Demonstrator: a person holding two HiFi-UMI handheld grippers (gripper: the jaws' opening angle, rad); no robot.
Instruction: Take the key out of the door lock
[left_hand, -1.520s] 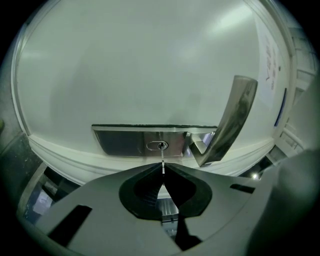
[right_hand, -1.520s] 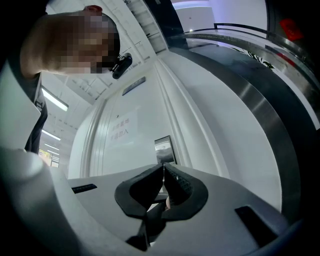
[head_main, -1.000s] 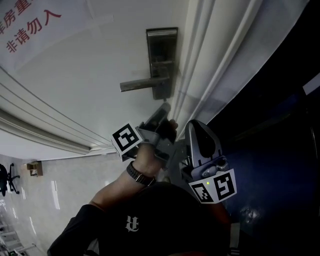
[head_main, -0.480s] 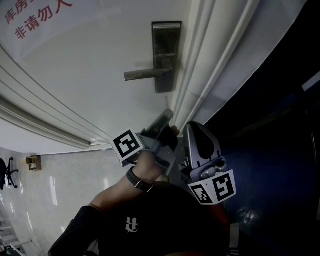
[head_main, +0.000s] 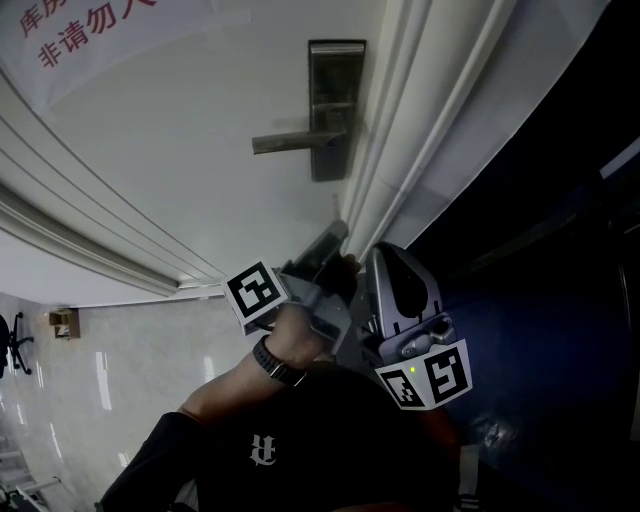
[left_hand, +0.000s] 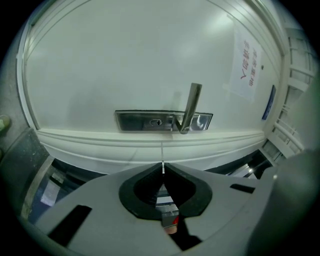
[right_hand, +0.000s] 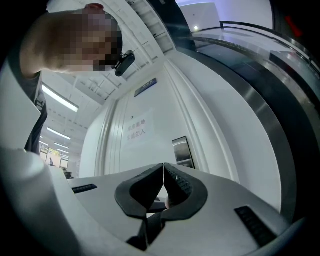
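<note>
A dark metal lock plate (head_main: 335, 105) with a lever handle (head_main: 290, 142) sits near the edge of the white door (head_main: 180, 150). In the left gripper view the plate (left_hand: 145, 121) shows its keyhole (left_hand: 156, 122) with nothing in it, beside the handle (left_hand: 190, 107). My left gripper (left_hand: 163, 168) is shut on a thin key (left_hand: 162, 155), seen edge-on and pointing at the door. That gripper (head_main: 336, 233) hangs a short way below the plate. My right gripper (head_main: 387, 255) is beside it with jaws closed on nothing (right_hand: 163, 167). The plate (right_hand: 182, 151) lies far ahead of it.
A paper notice with red characters (head_main: 80, 25) is stuck to the door. The white door frame mouldings (head_main: 400, 150) run beside the lock, with a dark blue surface (head_main: 540, 300) to the right. Glossy floor and an office chair (head_main: 12, 350) lie at lower left.
The left gripper has drawn back from the lock plate, so the gap between its tip and the plate has grown. The right gripper has stayed put.
</note>
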